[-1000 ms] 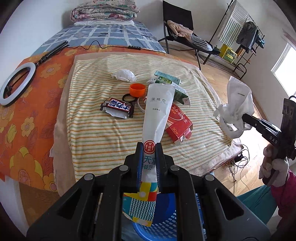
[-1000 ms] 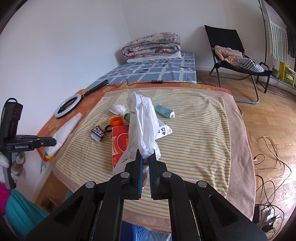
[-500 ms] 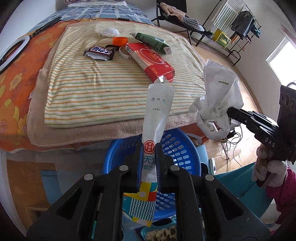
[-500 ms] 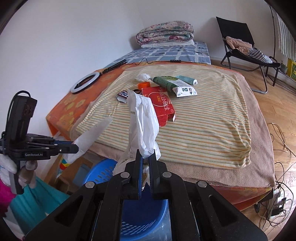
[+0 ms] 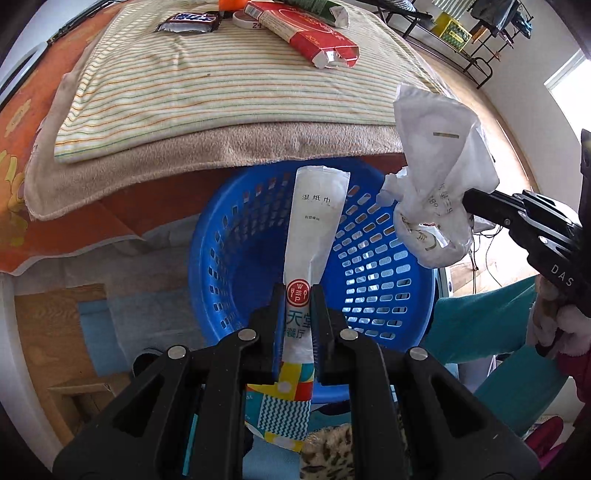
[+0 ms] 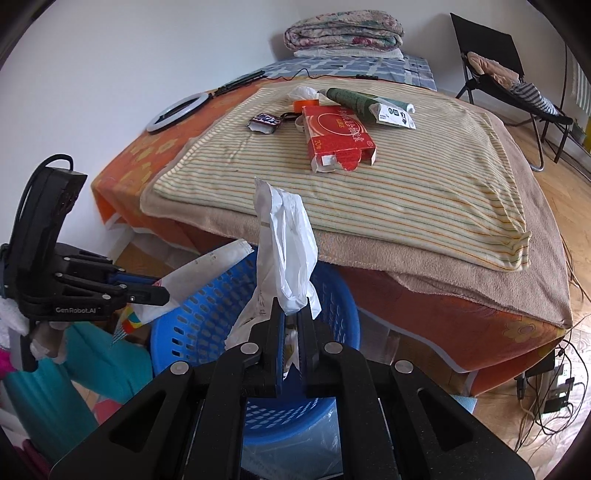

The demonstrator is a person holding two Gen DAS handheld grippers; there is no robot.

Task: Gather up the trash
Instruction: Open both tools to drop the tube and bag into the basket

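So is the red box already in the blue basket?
No, the red box lies on the striped blanket, above the blue basket.

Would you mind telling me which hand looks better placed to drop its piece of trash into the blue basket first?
Probably left. The left tongs hold the wet-wipe packet directly above the blue basket opening. The right tongs hold the white plastic bag nearer the rim.

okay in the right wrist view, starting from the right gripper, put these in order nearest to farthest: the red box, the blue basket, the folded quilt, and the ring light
1. Blue basket: directly below the right gripper, by the bed's edge.
2. Red box: on the striped blanket, mid-bed.
3. Ring light: on the orange sheet, beyond the box, left.
4. Folded quilt: at the far end, against the wall.
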